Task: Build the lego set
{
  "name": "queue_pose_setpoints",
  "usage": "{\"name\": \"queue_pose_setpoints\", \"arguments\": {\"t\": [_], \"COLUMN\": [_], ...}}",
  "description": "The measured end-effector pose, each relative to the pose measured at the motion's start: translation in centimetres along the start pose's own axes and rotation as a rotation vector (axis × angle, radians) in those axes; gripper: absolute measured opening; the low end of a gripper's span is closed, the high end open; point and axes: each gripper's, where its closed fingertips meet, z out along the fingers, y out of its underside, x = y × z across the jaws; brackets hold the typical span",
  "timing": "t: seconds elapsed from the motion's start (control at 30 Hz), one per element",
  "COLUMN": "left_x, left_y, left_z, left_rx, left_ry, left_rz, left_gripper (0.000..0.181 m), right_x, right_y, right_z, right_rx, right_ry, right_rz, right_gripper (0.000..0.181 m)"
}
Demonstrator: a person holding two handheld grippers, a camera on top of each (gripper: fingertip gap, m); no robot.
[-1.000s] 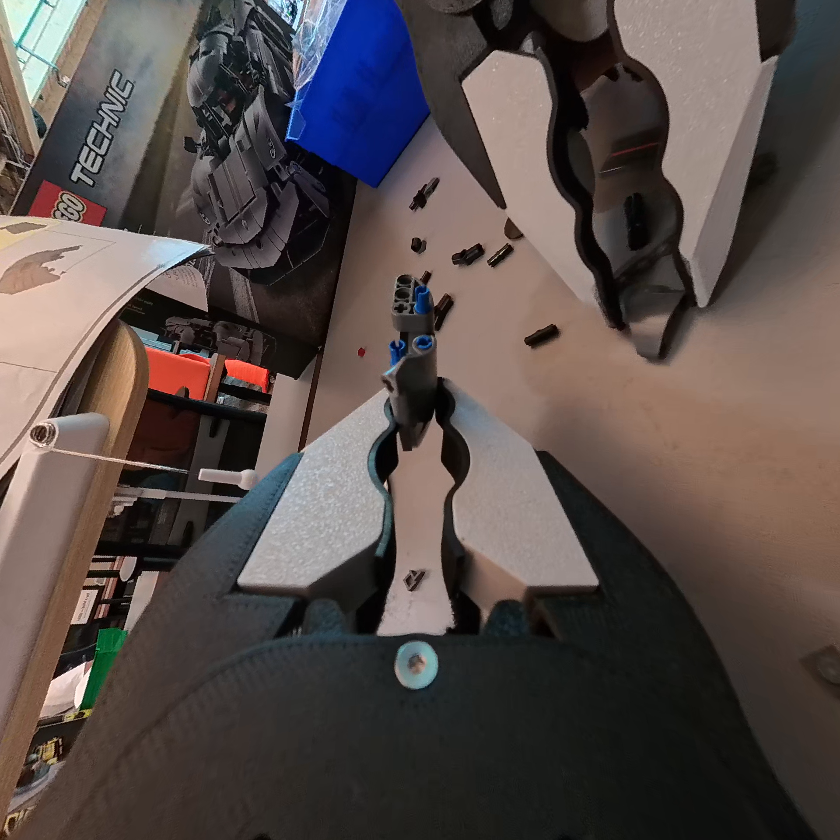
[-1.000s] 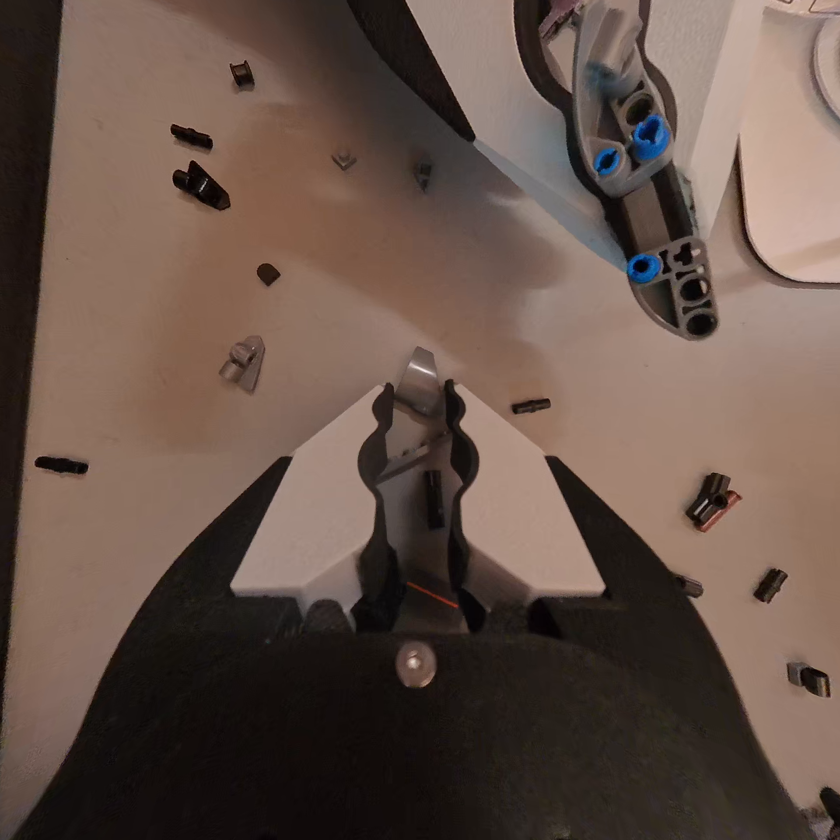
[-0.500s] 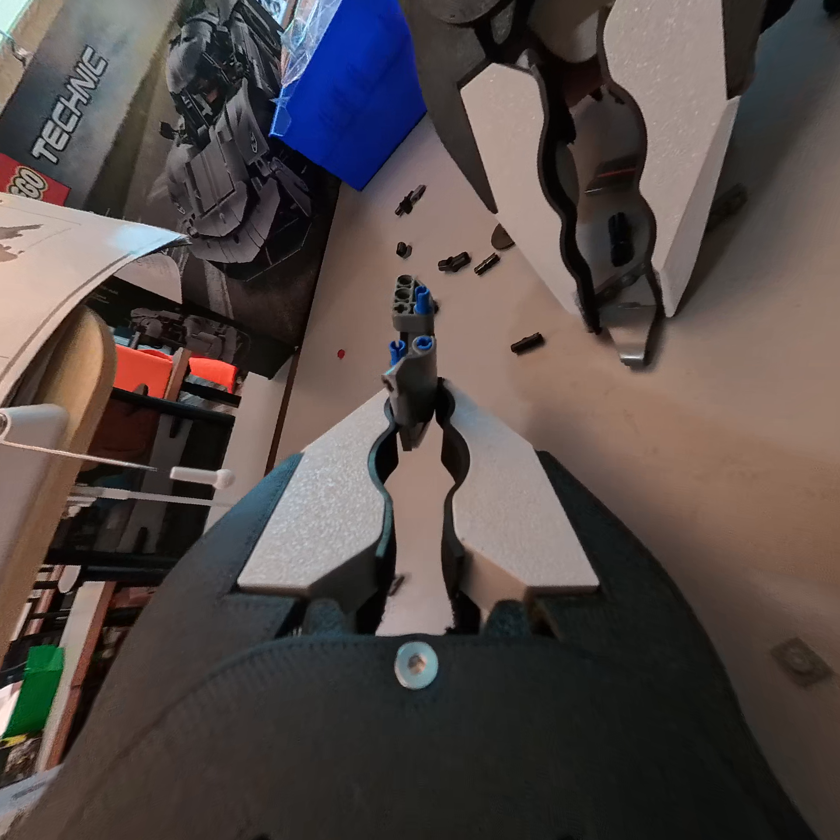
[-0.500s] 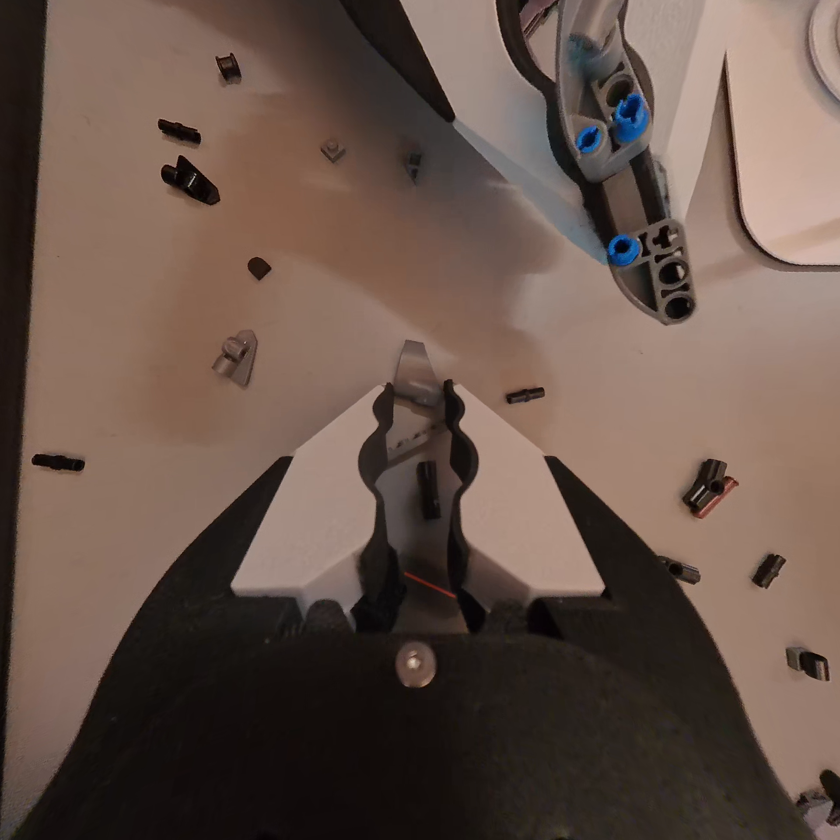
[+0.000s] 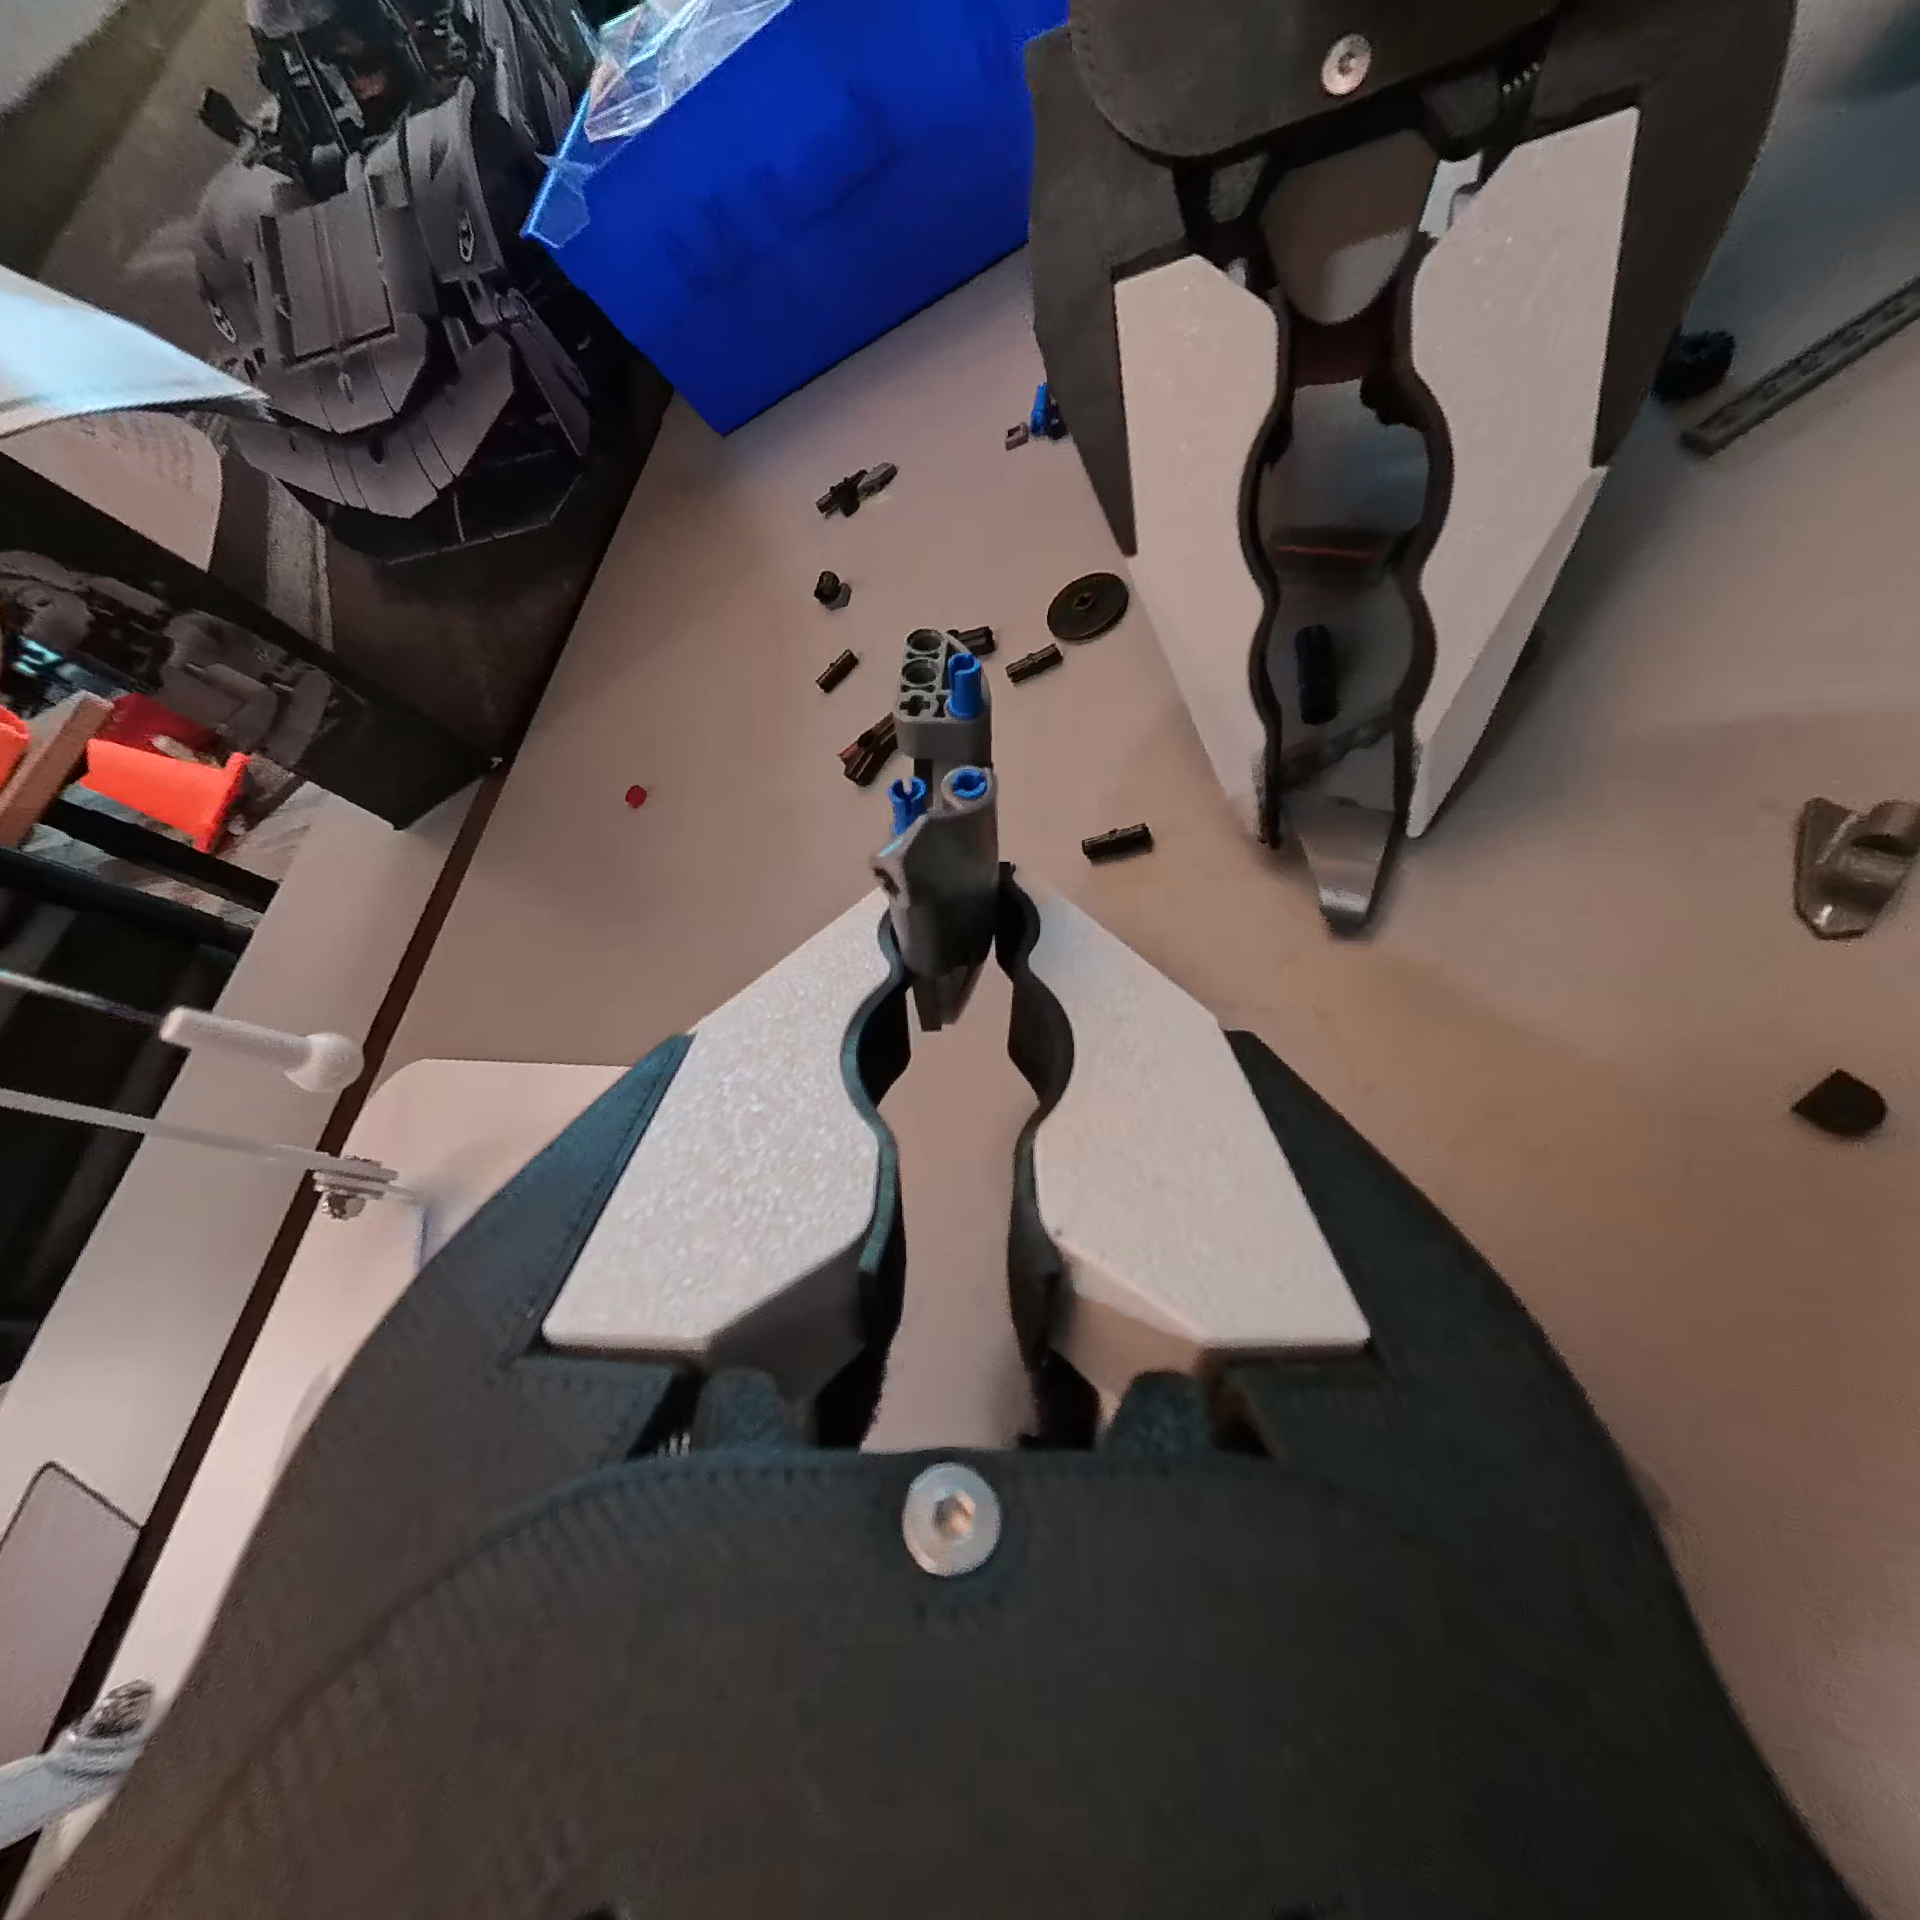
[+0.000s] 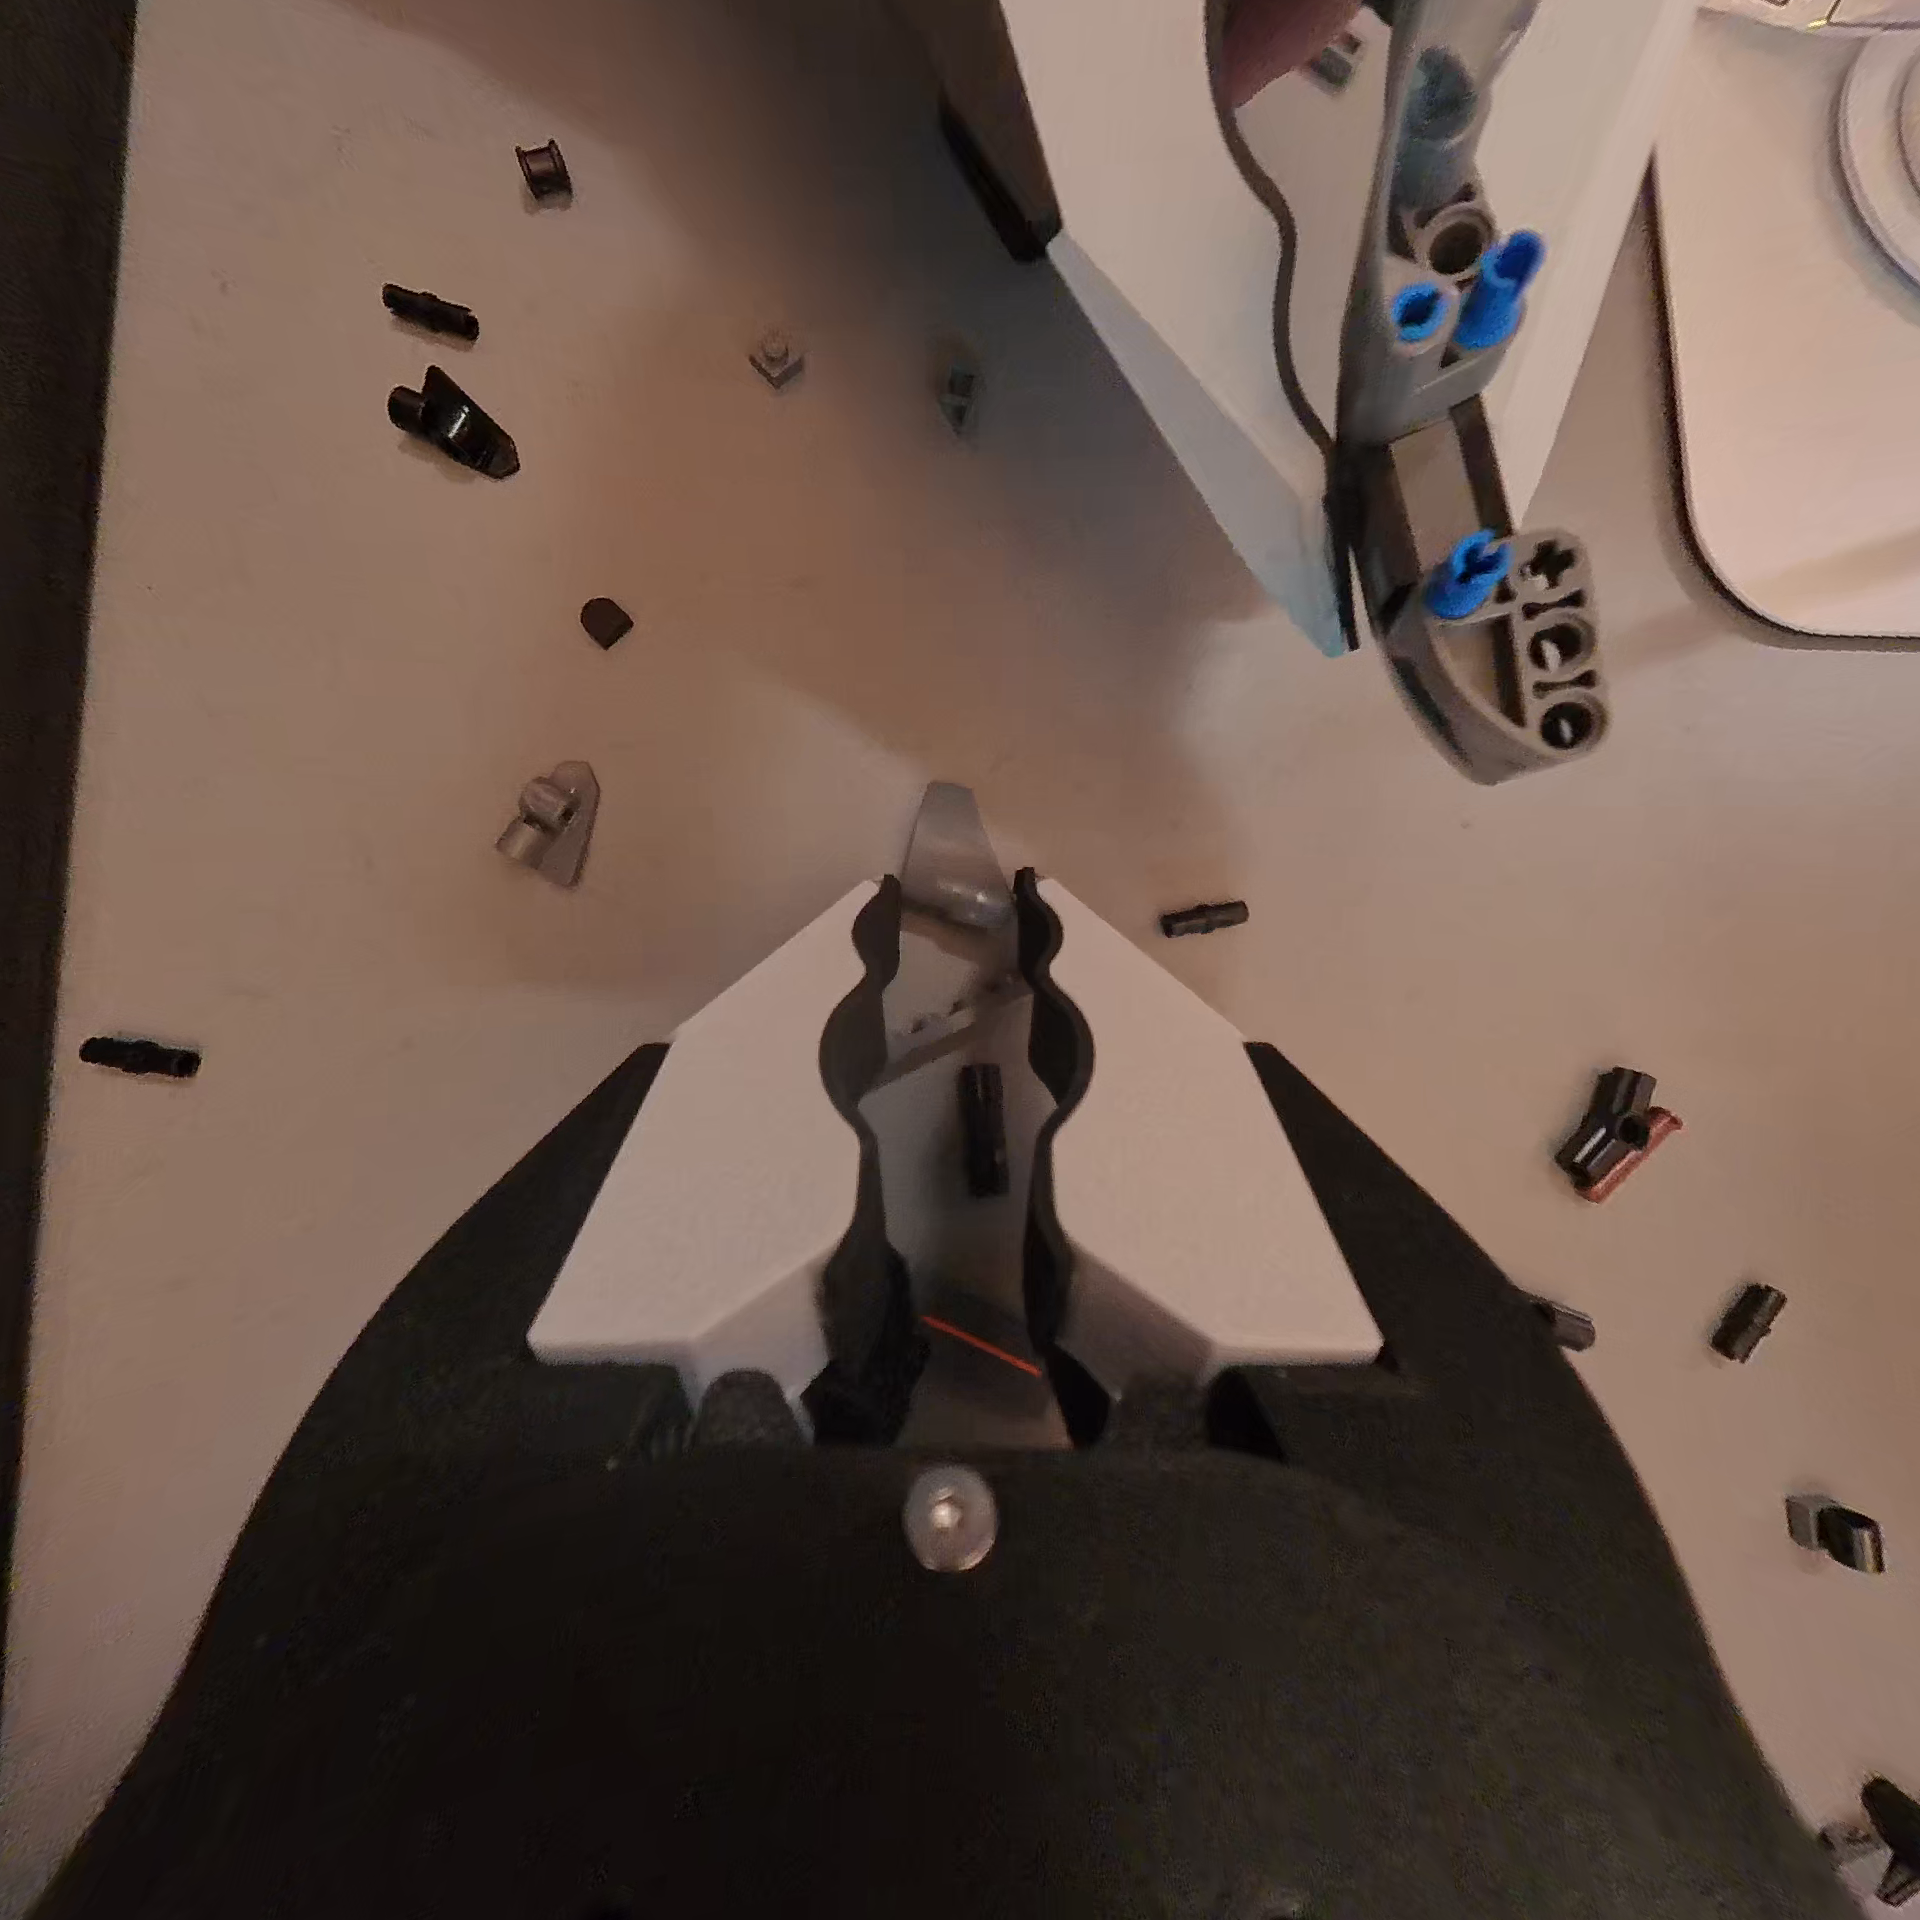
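My left gripper (image 5: 945,920) is shut on the lower end of a dark grey beam assembly (image 5: 940,790) with blue pins (image 5: 964,686), held upright above the table. It also shows at the top right of the right wrist view (image 6: 1496,665). My right gripper (image 6: 956,883) is shut on a light grey pointed panel piece (image 6: 948,836), its tip sticking out past the fingertips. A black pin (image 6: 984,1127) sits on that piece between the fingers. In the left wrist view the right gripper (image 5: 1335,831) hangs point-down to the right of the assembly, apart from it.
Loose black pins (image 5: 1117,842) and a dark disc (image 5: 1086,608) lie on the beige table. A blue bin (image 5: 810,208) and the set's box (image 5: 343,260) stand behind. A grey wedge (image 6: 551,826), a black wedge (image 6: 452,421) and a white board (image 6: 1766,416) also show. Tip to tip, the grippers are about 8 cm apart.
In the left wrist view the right gripper with its grey piece has come lower and nearer to the assembly, and the view has swung. Both grips are unchanged.
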Motion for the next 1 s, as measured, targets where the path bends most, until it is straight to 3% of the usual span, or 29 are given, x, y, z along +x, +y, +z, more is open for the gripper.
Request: {"name": "queue_pose_setpoints", "arguments": {"t": [1.0], "left_x": [-0.62], "left_y": [0.97], "left_z": [0.22], "left_rx": [-0.018], "left_ry": [0.085], "left_rz": [-0.301], "left_gripper": [0.011], "right_x": [-0.17], "right_y": [0.05], "right_z": [0.0], "right_rx": [0.005], "right_ry": [-0.01], "right_rz": [0.004], "right_gripper": [0.022]}}
